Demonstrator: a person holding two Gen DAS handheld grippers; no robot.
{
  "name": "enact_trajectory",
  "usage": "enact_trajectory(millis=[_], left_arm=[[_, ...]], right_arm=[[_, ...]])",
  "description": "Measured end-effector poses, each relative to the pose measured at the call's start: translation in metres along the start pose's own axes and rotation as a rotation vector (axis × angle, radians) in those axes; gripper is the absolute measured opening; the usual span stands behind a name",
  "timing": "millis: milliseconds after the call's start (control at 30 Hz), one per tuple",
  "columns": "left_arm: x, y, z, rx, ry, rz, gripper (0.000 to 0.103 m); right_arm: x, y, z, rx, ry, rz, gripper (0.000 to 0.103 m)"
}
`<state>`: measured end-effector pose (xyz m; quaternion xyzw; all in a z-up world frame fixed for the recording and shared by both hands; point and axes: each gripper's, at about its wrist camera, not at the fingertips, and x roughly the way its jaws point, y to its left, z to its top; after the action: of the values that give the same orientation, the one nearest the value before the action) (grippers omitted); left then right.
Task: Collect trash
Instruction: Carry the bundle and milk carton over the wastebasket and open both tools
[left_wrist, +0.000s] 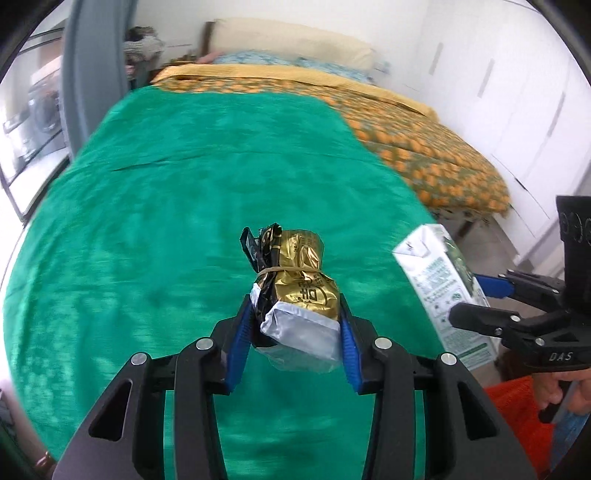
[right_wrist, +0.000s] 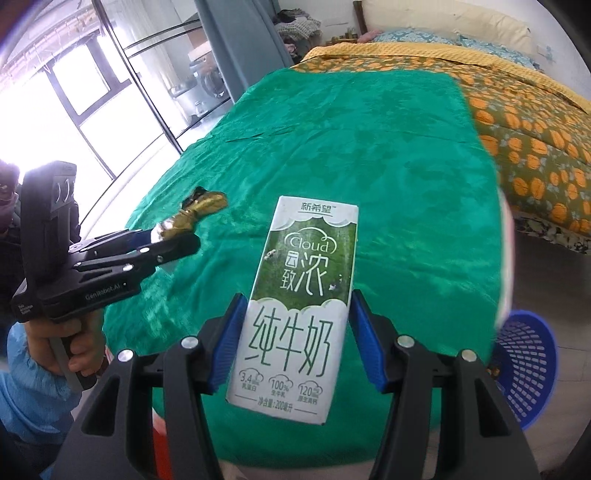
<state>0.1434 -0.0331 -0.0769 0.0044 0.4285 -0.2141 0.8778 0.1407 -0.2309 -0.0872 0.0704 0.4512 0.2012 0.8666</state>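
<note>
A crumpled gold and black wrapper (left_wrist: 295, 291), tied with a rubber band and silver at its near end, hangs above the green cloth (left_wrist: 184, 177); my left gripper (left_wrist: 295, 317) is shut on it. A white and green milk carton (right_wrist: 295, 310) is clamped upright between the blue pads of my right gripper (right_wrist: 297, 325), also lifted off the cloth. In the left wrist view the milk carton (left_wrist: 443, 291) and the right gripper (left_wrist: 476, 302) show at the right edge. The right wrist view shows the left gripper (right_wrist: 162, 236) with the wrapper (right_wrist: 192, 214) at the left.
The green cloth (right_wrist: 369, 147) covers the near end of a bed; an orange-patterned quilt (left_wrist: 424, 147) and pillows lie beyond. A blue plastic basket (right_wrist: 524, 365) stands on the floor at the right. White wardrobe doors (left_wrist: 517, 92) line the right wall. A person's hand (right_wrist: 77, 339) holds the left gripper's handle.
</note>
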Motion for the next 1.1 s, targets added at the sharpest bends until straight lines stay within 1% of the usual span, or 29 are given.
enact_trajectory(millis=[167,300,467,600,700,767,833,1000,1067,1100], left_arm=[[0.016,-0.058,0.003,0.074,0.026,-0.071,0.042],[0.034,-0.108,0.007,0.126,0.051,-0.137,0.042],[0.063,-0.186,0.015,0.194,0.084,-0.22,0.042],[0.096,-0.244,0.019,0.236,0.121,-0.26,0.042],[0.127,-0.279,0.018,0.249,0.161,-0.274,0.042],[0.153,-0.299,0.014,0.254,0.194,-0.272,0.042],[0.181,-0.315,0.009,0.252,0.233,-0.278,0.042],[0.237,-0.343,-0.005,0.263,0.277,-0.258,0.044],[0.258,-0.349,-0.009,0.271,0.284,-0.249,0.048],[0.268,-0.352,-0.012,0.273,0.284,-0.236,0.059]], right_arm=[[-0.033,-0.047,-0.015,0.061,-0.036,-0.06,0.056],[-0.062,-0.112,-0.032,0.157,-0.06,-0.151,0.056],[-0.076,-0.18,-0.053,0.237,-0.048,-0.254,0.056],[-0.075,-0.236,-0.076,0.304,-0.024,-0.319,0.056],[-0.065,-0.285,-0.098,0.405,-0.008,-0.331,0.056],[-0.059,-0.308,-0.109,0.453,-0.005,-0.325,0.056],[-0.052,-0.329,-0.123,0.504,-0.006,-0.319,0.056],[-0.037,-0.366,-0.148,0.589,-0.004,-0.285,0.056],[-0.027,-0.382,-0.158,0.616,-0.004,-0.26,0.058],[-0.023,-0.387,-0.16,0.627,-0.004,-0.246,0.066]])
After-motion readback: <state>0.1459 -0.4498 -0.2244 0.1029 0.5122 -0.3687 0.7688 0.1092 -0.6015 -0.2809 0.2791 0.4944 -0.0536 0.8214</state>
